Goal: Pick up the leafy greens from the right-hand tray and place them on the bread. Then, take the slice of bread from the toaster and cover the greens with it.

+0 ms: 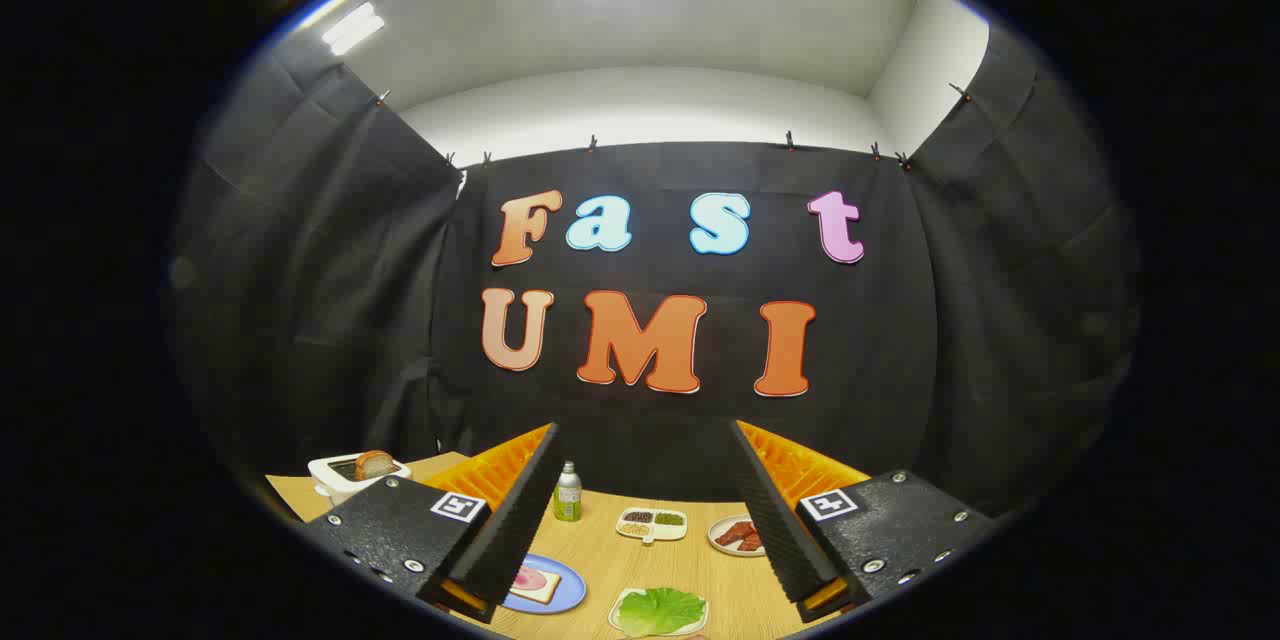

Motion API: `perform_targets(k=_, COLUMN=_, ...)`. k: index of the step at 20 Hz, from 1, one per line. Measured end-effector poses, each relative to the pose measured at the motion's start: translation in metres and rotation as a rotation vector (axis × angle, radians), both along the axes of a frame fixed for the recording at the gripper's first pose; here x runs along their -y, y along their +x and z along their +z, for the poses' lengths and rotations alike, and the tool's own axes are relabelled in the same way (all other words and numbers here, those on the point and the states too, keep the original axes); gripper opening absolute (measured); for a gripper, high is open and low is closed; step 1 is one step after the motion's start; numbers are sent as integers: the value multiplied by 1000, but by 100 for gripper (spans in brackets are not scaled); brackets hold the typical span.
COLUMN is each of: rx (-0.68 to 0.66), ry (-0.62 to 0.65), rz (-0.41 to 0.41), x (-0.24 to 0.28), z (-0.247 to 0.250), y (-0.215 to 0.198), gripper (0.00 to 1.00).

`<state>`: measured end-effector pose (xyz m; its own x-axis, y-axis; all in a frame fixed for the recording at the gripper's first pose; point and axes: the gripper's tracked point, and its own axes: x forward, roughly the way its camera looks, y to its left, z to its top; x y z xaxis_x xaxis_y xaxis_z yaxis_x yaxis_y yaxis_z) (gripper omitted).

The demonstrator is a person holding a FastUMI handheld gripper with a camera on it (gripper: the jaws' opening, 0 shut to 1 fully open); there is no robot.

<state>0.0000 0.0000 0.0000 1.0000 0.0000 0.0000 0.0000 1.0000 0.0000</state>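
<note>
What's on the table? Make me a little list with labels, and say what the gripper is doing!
gripper: open, fingers wide apart, holding nothing
leafy greens: on a white tray, between the fingers
bread: on a blue plate, with a pink slice on top, by the left finger
toaster: white, far left, bread slice sticking up
green bottle: standing beyond the plate
divided dish: mid table
table: wooden

Hand-held gripper — fingers wide apart, nothing between them

Green leafy greens, blue plate
</note>
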Motion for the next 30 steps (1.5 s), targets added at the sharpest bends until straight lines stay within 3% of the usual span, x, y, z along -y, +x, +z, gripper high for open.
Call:
perform_targets(k=19, rx=27, ry=9, rz=-35, x=7, z=-2, y=8, gripper=98)
perform_targets(k=25, rx=40, ry=-12, rz=-12, x=-1, z=0, y=8, gripper=98)
perform_targets(k=30, rx=59, ry=-5, rz=78, x=-26, z=-2, y=8, gripper=98)
